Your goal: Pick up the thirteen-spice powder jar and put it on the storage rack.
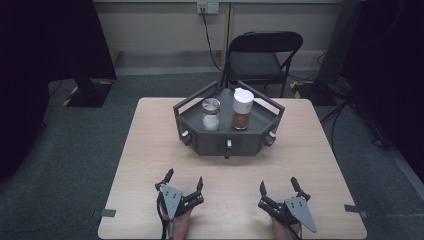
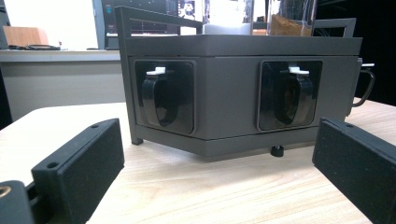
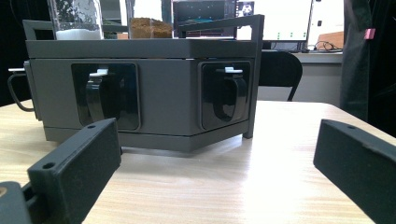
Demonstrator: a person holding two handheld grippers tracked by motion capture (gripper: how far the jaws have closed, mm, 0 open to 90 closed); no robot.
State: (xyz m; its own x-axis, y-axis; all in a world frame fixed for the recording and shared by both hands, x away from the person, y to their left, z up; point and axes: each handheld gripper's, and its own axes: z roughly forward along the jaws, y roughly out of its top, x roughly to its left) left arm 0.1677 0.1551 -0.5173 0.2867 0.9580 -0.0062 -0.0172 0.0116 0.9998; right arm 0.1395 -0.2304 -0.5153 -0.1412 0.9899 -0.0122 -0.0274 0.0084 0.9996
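Grey rack (image 1: 227, 131): centred ahead of both grippers, well apart.
Left gripper (image 1: 184, 183) and right gripper (image 1: 278, 187) are rested on the surface (image 1: 150, 150), fingers spread, empty; neither is nearer.

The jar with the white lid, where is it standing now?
In the high view, the jar with the white lid stands on the grey rack, right of the gold-lidded jar.

In the left gripper view the top edge cut off both jars (image 2: 289, 16) on the grey hexagonal rack (image 2: 233, 100), so their lids went unseen (likewise in the right gripper view). In the high view the person's hands (image 1: 172, 227) were cropped by the bottom edge, and the rack's small front knobs (image 1: 228, 145) were too small to identify.
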